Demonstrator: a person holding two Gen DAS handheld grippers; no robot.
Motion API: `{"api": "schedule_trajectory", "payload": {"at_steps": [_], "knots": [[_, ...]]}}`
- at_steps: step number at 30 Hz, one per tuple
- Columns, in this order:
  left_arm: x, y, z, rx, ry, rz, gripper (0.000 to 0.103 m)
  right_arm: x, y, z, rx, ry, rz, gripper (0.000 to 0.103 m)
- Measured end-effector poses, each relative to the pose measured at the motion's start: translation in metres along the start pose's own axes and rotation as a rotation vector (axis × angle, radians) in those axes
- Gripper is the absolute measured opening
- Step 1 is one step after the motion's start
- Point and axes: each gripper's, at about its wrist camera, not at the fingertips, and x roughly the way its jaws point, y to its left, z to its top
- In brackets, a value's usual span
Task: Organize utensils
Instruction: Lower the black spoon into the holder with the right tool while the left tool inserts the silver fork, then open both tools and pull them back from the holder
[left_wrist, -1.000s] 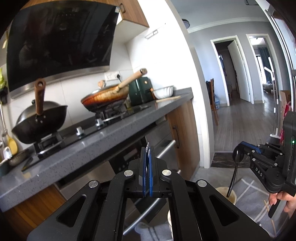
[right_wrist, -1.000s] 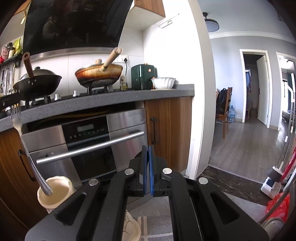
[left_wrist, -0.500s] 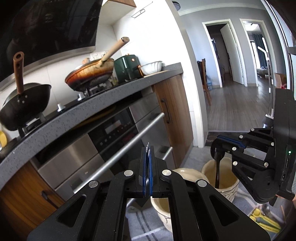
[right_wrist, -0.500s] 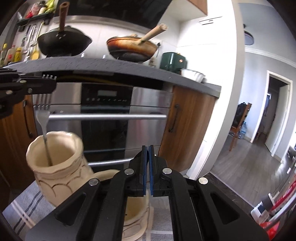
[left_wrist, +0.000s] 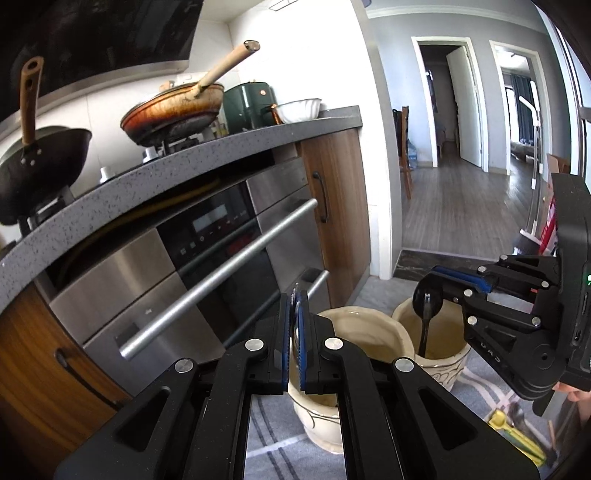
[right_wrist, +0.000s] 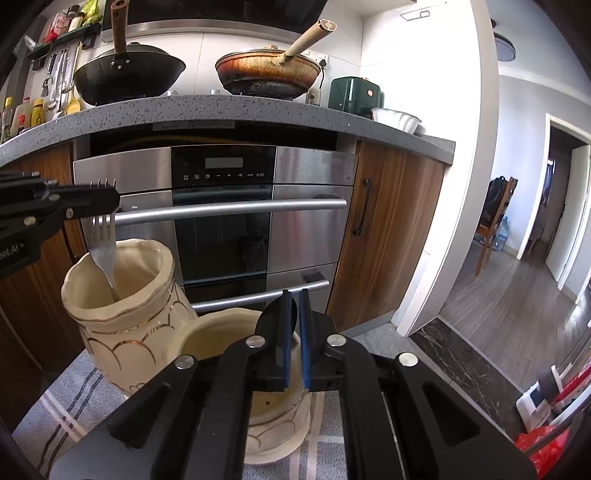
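Two cream ceramic holders stand on a striped cloth on the floor in front of the oven. My left gripper is shut on a silver fork by its head, with the handle down inside the taller holder, which the left wrist view also shows. My right gripper is shut on a black spoon by its bowl, with the handle down inside the other holder, which sits low under the right gripper in the right wrist view.
A steel oven with bar handles sits under a grey counter carrying two pans. Wood cabinet doors flank it. Yellow-green utensils lie on the cloth at right. A hallway opens to the right.
Both grippers have come down from counter height to the holders. The fork handle and the spoon handle have gone deeper into their holders.
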Motion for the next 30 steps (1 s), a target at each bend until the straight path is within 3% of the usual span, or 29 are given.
{"api": "schedule_trajectory", "payload": {"at_steps": [1, 2, 3, 4, 5, 13, 22, 30], "knots": [[-0.001, 0.001, 0.000, -0.009, -0.001, 0.000, 0.006, -0.002, -0.002, 0.000, 0.009, -0.001, 0.007, 0.028], [-0.004, 0.003, 0.000, -0.022, -0.007, -0.001, 0.008, -0.005, -0.005, 0.000, 0.024, -0.003, 0.014, 0.029], [-0.008, 0.005, 0.001, -0.035, -0.012, 0.004, 0.017, -0.009, -0.007, 0.000, 0.029, 0.001, 0.015, 0.031], [-0.013, 0.007, 0.002, -0.049, -0.019, 0.005, 0.032, -0.013, -0.008, 0.001, 0.033, 0.003, 0.014, 0.032], [-0.018, 0.009, 0.003, -0.063, -0.029, 0.004, 0.039, -0.019, -0.010, 0.002, 0.037, 0.001, 0.013, 0.034], [-0.082, 0.018, -0.016, -0.164, -0.074, -0.038, 0.074, -0.108, -0.032, 0.000, 0.091, -0.002, 0.055, 0.068], [-0.097, -0.025, -0.078, -0.215, 0.069, -0.143, 0.087, -0.156, -0.043, -0.051, 0.126, 0.118, 0.039, 0.084], [-0.075, -0.054, -0.110, -0.245, 0.161, -0.180, 0.090, -0.137, -0.060, -0.094, 0.222, 0.220, -0.017, 0.088]]}}
